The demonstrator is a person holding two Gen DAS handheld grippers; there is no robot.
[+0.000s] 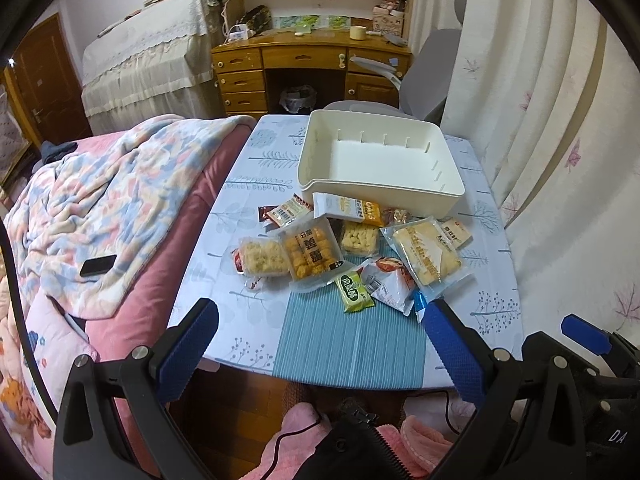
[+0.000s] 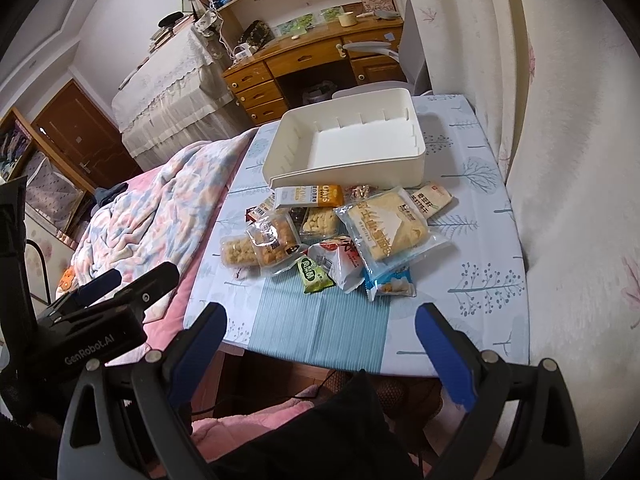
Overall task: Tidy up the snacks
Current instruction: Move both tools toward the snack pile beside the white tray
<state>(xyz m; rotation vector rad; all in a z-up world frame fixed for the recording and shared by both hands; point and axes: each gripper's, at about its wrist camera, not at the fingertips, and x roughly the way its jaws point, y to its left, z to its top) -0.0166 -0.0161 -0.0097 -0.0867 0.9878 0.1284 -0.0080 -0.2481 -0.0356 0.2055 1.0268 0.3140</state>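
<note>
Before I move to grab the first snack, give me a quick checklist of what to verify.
1. Left tongs open, holding nothing: ok.
2. Right tongs open, holding nothing: ok.
3. Cream rectangular plastic bin has nothing in it, ready for snacks: ok.
4. Small green snack packet lies on top at the near edge of the pile, unobstructed: ok.
5. Snacks separated for a single-item grasp: not ok, the packets overlap in a pile.
6. Bin steady on the tree-print tablecloth: cannot tell.
</note>
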